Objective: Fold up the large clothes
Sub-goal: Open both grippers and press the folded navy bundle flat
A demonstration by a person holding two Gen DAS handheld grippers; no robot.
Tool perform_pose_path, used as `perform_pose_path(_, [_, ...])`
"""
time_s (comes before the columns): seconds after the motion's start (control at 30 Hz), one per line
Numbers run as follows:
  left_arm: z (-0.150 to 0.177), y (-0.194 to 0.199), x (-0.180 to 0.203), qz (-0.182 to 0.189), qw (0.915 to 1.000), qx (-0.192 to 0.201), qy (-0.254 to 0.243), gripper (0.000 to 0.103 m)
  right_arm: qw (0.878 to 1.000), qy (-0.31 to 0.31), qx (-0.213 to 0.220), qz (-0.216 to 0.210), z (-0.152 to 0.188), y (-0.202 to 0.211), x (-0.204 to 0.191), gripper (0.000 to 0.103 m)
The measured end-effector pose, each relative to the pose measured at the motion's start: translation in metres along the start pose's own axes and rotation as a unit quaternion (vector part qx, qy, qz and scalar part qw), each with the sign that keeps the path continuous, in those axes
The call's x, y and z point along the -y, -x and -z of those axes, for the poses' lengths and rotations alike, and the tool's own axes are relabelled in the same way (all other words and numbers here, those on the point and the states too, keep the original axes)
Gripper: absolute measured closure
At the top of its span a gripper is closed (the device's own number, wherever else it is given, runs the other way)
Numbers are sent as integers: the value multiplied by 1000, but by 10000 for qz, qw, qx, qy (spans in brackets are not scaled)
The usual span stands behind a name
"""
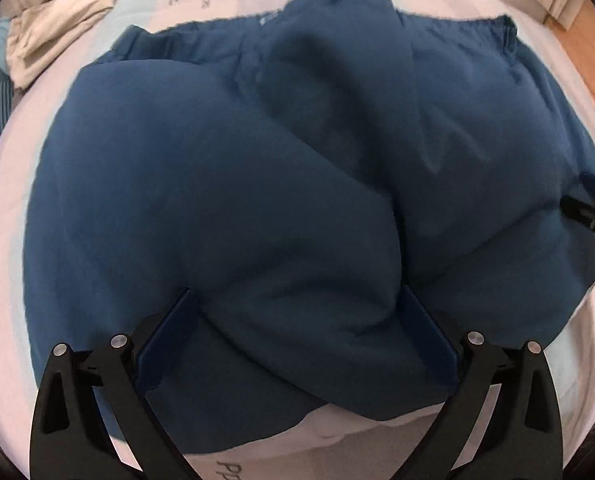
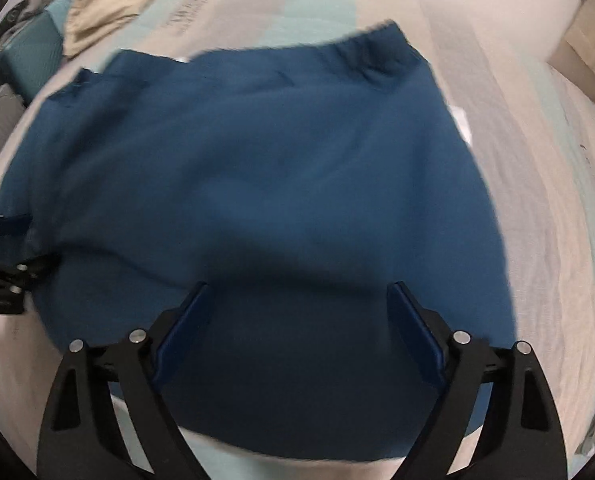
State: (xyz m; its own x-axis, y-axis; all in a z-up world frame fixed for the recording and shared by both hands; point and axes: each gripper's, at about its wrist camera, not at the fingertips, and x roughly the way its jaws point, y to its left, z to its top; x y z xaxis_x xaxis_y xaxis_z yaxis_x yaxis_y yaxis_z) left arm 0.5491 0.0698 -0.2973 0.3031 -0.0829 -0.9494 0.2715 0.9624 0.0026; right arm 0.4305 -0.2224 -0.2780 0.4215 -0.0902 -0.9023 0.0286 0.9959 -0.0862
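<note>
Spread across the pale bed [image 2: 537,140] lay the blue garment [image 2: 257,168], both left tongs [image 1: 297,320] and right tongs [image 2: 297,316] gaping open over its near edge, best pinched evenly before folding.

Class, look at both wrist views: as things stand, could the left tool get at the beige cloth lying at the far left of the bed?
Probably not without moving. The left tool sits open over the blue garment, which lies between it and the beige cloth.
</note>
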Motion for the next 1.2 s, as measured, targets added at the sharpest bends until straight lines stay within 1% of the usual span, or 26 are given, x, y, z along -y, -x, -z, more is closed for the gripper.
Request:
perform_pose_path(0.1, [-7,4,5,-184,9998,11,57,5,9998,146,-123,35,2,-6,2,19])
perform_pose_path(0.13, [-11,12,8,-273,9995,100,82,5,9998,141,-98,98,1,-1,1,18])
perform_pose_path(0.23, [-11,44,21,-328,9975,621,-9,6,9996,-140,174,182,5,29,3,17])
perform_pose_path(0.27, [-10,51,25,-279,9969,729,-30,6,9992,-267,244,172,8,38,5,16])
perform_pose_path(0.33, [-6,61,35,-56,9964,846,-57,6,9977,-506,372,235,19,59,6,15])
perform_pose_path(0.37, [-3,62,42,21,9964,847,-96,6,9969,-602,401,305,26,66,7,15])
perform_pose_path(0.47, [6,53,57,12,9964,795,-287,6,9937,-934,384,485,45,77,11,15])
perform_pose_path(0.53, [11,31,59,10,9980,538,-323,6,9895,-1315,314,507,59,78,21,15])
perform_pose_path(0.57, [12,22,59,35,9986,443,-271,6,9872,-1493,241,508,63,72,28,15])
perform_pose_path(0.63, [14,5,53,138,9994,290,-98,5,9805,-1934,3,344,76,60,42,15])
perform_pose_path(0.7, [13,-4,50,182,9994,282,-75,5,9702,-2421,-87,105,85,47,51,15])
perform_pose_path(0.77, [13,-8,49,165,9994,278,-115,5,9598,-2801,-35,-201,90,34,55,15])
perform_pose_path(0.83, [12,-11,46,208,9994,263,-113,5,9516,-3044,-21,-413,90,21,59,15])
perform_pose_path(0.87, [14,-13,44,282,9993,252,-65,5,9417,-3295,46,-686,92,11,64,15])
perform_pose_path(0.9, [15,-13,41,366,9990,237,-7,5,9337,-3482,79,-828,94,5,67,15])
perform_pose_path(0.93, [15,-15,38,413,9989,230,-13,5,9223,-3714,132,-1059,97,-1,72,15])
perform_pose_path(0.97, [15,-15,37,418,9988,241,-38,5,9069,-4012,206,-1274,101,-10,79,14])
perform_pose_path(1.03, [17,-17,35,429,9987,279,-12,5,8992,-4146,271,-1373,103,-16,85,12])
perform_pose_path(1.13, [20,-19,32,369,9988,307,-28,5,8901,-4295,382,-1474,105,-15,89,12])
perform_pose_path(1.17, [21,-18,34,363,9988,315,-17,5,8885,-4317,404,-1502,107,-12,92,15])
perform_pose_path(1.2, [22,-19,34,364,9988,319,-7,5,8872,-4334,438,-1519,107,-10,93,27])
